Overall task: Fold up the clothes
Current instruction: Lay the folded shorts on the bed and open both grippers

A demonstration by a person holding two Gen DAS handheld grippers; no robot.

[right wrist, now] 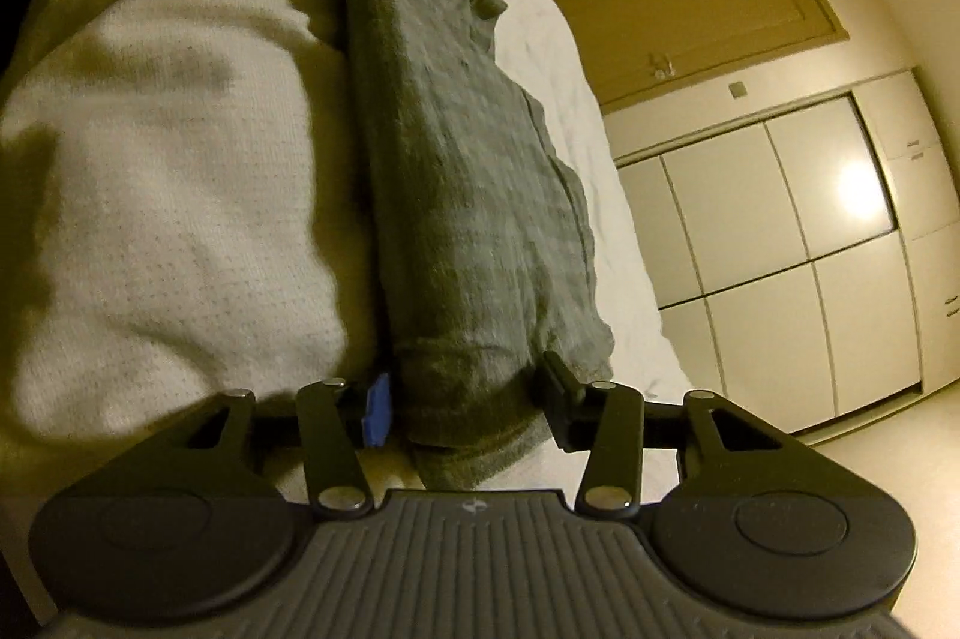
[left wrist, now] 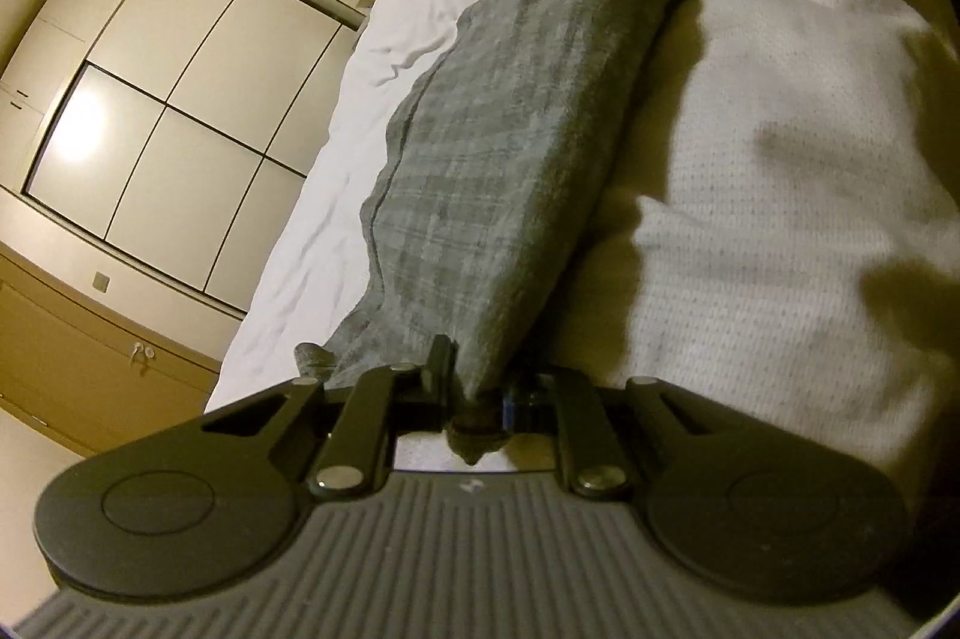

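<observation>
The left tool point(left wrist: 477, 399) pinches one end of the grey cloth point(left wrist: 510, 147); the right tool point(right wrist: 468, 399) grips the other end, top of frame. The cloth stretches between them, over the bed point(left wrist: 336, 195).

Each gripper is matte black. The left gripper point(left wrist: 477, 396) has a grey ribbed base plate with a small pale logo, two rounded black side lobes bearing embossed circles, and flat linkage bars pinned with silver rivets. The right gripper point(right wrist: 468, 399) is built alike, and one of its fingers point(right wrist: 378, 408) carries a blue pad.
</observation>
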